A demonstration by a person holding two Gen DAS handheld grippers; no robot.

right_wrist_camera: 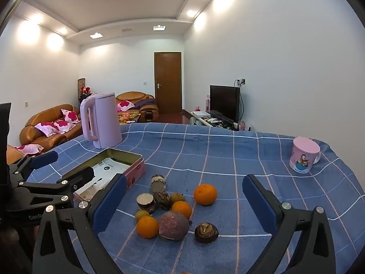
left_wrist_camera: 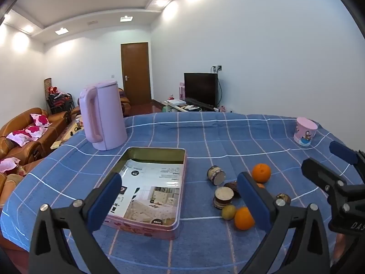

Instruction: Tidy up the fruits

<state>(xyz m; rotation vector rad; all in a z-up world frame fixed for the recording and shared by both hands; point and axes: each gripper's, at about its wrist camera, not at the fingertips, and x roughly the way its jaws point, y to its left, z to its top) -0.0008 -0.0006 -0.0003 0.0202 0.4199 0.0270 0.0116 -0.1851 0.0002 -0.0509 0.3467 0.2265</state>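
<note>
Here, nearest the right wrist camera, the right gripper (right_wrist_camera: 184, 207) hangs over the blue checked tablecloth (right_wrist_camera: 228, 155) with its blue-padded fingers (right_wrist_camera: 109, 203) spread wide and nothing between the pads. Just beyond them lies the heap of fruit: a purple-brown round fruit (right_wrist_camera: 173, 225) sits between a small orange (right_wrist_camera: 147, 226) and a dark cracked fruit (right_wrist_camera: 206, 232). Behind these come a yellow-green fruit (right_wrist_camera: 142, 214), another orange (right_wrist_camera: 182, 209), a dark wrinkled piece (right_wrist_camera: 162, 200) and a short cut cylinder (right_wrist_camera: 146, 203) with a pale face. A second cylinder (right_wrist_camera: 158, 183) lies further back, and the largest orange (right_wrist_camera: 205, 194) rests a little apart to the right.

The left gripper (left_wrist_camera: 180, 198) is likewise wide open and holds nothing; it hovers over the near end of the open pink tin (left_wrist_camera: 157, 229), which stands left of the fruit with a printed sheet lying inside. None of the fruit is in the tin.

Further back, a pink kettle (left_wrist_camera: 102, 116) stands upright near the left far edge of the cloth, and a pink cartoon mug (right_wrist_camera: 304, 157) stands well apart on the right. Beyond the table are brown sofas (right_wrist_camera: 50, 125), a wooden door (right_wrist_camera: 168, 82) and a dark television (right_wrist_camera: 224, 101).
</note>
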